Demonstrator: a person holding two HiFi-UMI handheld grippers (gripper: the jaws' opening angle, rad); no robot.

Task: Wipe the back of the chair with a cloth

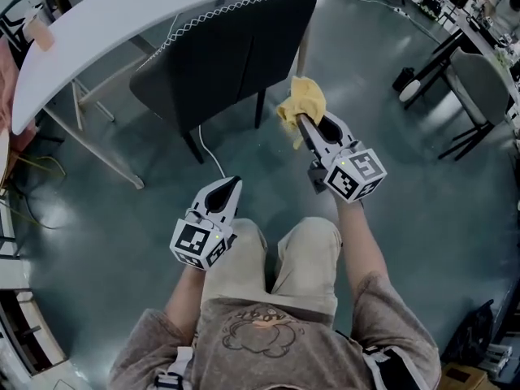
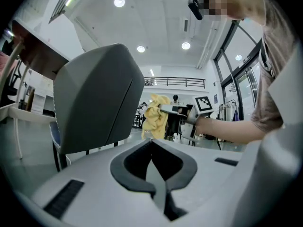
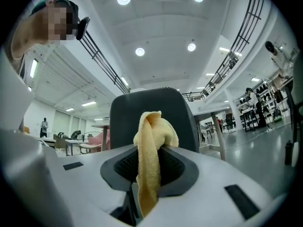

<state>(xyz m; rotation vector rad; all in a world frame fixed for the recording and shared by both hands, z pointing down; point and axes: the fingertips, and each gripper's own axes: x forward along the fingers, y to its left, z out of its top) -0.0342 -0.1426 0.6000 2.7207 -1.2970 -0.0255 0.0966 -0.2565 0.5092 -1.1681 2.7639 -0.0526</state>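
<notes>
My right hand-held gripper (image 1: 304, 127) clamps the yellow cloth (image 1: 302, 100); the chair back (image 1: 231, 47) lies at eleven o'clock, nearer it (left hand-held gripper (image 1: 231, 185) closed, empty).

The left tongs (image 1: 231, 184) sit low near the knee (image 1: 244, 236), jaws together, empty. The right tongs (image 1: 304, 123) reach forward on an outstretched arm (image 1: 362, 242), jaws clamped on the cloth (image 1: 303, 98).

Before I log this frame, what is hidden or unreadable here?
Head view: chair seat, behind its backrest and under the white table.
Right gripper view: any gap between cloth and chair, covered by the cloth itself.
Head view: right tool tips, buried in cloth.
</notes>
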